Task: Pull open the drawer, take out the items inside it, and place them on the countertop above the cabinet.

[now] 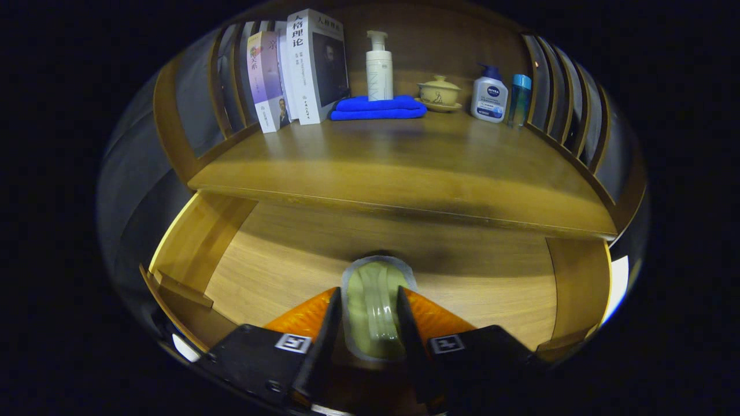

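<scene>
We've got the tool (368,312) down in the open drawer (277,271), fingers clamped either side of the pale green packet (370,300), apparently to lift it to the bench (404,167) just ahead.

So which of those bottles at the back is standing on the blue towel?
The tall white pump bottle, next to the books. The other two bottles stand on bare wood beyond the lidded cup.
</scene>
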### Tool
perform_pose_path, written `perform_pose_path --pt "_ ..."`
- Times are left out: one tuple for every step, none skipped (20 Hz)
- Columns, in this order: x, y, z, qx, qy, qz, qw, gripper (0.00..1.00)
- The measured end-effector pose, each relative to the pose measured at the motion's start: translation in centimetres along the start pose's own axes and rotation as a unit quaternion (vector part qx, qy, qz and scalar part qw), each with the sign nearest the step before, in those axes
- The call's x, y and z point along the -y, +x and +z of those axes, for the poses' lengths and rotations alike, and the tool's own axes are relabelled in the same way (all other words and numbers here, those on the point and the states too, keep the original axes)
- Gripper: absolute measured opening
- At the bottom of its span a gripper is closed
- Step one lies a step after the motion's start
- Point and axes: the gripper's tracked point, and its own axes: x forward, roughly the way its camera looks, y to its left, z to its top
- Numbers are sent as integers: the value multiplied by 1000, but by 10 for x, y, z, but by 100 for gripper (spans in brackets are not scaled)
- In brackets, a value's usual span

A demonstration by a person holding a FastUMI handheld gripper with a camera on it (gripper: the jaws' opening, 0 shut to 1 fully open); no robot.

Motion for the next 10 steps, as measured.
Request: perform_pose_path --pt "1 -1 1 3 5 -1 1000 35" --pt "-1 0 -1 1 14 4 1000 26" --pt "-5 -3 -3 -3 17 16 1000 25" --pt "-2 -6 -3 3 24 10 1000 25" --pt "3 -11 1 6 26 0 1000 12" --pt "4 -9 0 13 25 4 1000 12" --pt "2 -12 -2 11 26 9 1000 12" --pt "-2 -15 -1 17 29 15 999 12" --pt "-4 -20 2 25 29 21 999 12" --pt "-6 -25 4 33 27 26 999 12"
